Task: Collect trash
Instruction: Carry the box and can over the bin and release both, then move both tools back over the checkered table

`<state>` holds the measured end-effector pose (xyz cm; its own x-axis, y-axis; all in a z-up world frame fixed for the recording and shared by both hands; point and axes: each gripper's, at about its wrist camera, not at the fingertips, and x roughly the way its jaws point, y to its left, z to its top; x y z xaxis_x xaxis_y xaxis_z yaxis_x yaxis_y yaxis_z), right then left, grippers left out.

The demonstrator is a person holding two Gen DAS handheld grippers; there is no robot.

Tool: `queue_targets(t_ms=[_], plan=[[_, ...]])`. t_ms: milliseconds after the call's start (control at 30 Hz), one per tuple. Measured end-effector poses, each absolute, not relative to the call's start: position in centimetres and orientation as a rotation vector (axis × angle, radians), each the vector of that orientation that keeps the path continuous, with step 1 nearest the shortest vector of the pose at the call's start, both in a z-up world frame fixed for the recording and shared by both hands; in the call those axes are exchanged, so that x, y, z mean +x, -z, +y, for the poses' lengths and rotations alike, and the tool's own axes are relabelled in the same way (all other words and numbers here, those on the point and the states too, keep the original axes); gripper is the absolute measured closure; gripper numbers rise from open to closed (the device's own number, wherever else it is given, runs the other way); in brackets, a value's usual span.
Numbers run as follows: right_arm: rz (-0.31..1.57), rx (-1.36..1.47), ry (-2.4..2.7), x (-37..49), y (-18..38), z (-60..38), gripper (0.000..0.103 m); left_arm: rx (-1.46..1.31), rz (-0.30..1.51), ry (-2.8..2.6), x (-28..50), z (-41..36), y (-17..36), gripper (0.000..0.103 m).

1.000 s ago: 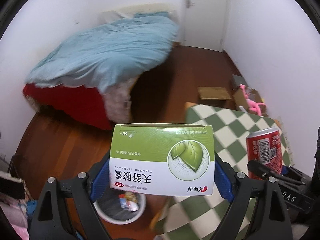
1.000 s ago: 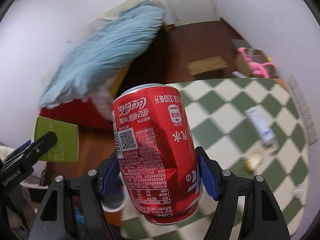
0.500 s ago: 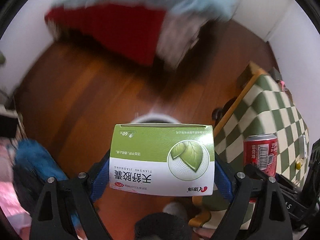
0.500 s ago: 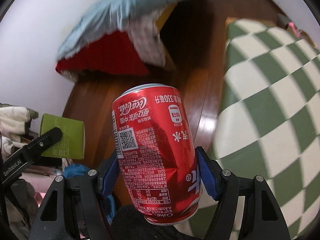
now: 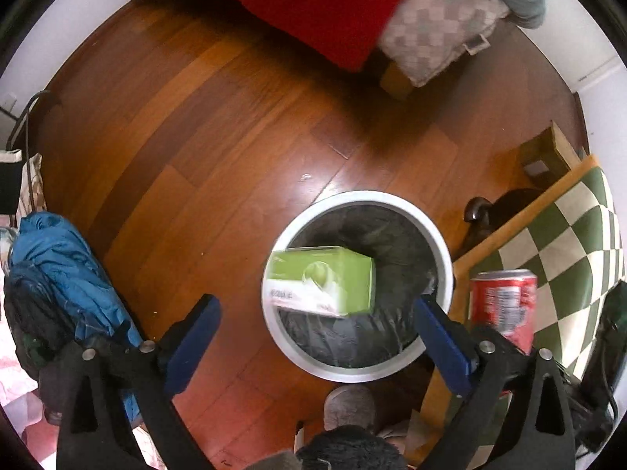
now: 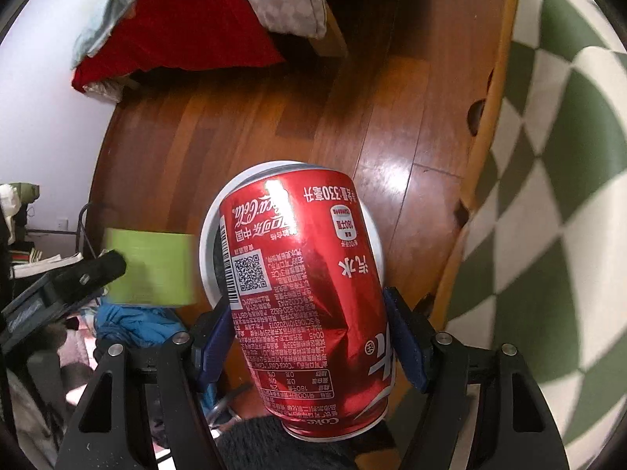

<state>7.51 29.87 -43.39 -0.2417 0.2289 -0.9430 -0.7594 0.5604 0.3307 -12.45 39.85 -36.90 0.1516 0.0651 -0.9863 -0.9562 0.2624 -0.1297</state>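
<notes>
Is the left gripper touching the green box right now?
Apart. The left wrist view shows the left gripper open, the green box beyond its fingertips, over the bin.

Right gripper [image 6: 309,337] clamps red can [image 6: 305,274] above bin [image 6: 205,243].

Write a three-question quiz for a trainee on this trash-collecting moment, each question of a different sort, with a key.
1. True or false: the left hand-held gripper is clamped on the green cardboard medicine box.
2. What does the right hand-held gripper hold? A) dented red aluminium cola can B) blue cloth C) nothing
3. Fill in: the box is over the mouth of the round white ____ with a black liner.

Key:
1. False: its jaws stand wide apart and the box is clear of both.
2. A
3. Trash bin
</notes>
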Motion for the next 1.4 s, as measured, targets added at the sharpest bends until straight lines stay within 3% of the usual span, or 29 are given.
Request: queue_targets(t_ms=[67, 100, 133, 533, 900, 1400], plan=[[1.574, -0.484, -0.998, 7.3, 44.7, 31.3, 0.023, -1.010, 1.162, -0.982, -13.0, 39.6, 36.8, 0.003], [1.585, -0.491, -0.998, 7.1, 45.2, 31.9, 0.004, -0.992, 1.167, -1.001, -13.3, 39.3, 36.7, 0.003], [1.591, -0.496, -1.000, 6.9, 45.5, 31.8, 0.000, -0.979, 1.171, -1.012, -13.5, 39.4, 36.7, 0.003], [1.477, -0.625, -1.012, 5.2, 43.0, 29.9, 0.000, -0.848, 1.163, -1.116, -14.8, 35.3, 33.9, 0.003], [1.287, -0.679, -1.038, 4.5, 34.5, 25.5, 0.000, -0.797, 1.100, -1.089, -14.9, 31.2, 28.2, 0.003], [1.146, -0.502, -1.114, 2.3, 20.6, 15.9, 0.000, -0.609, 0.923, -1.036, -16.2, 22.8, 16.5, 0.003]])
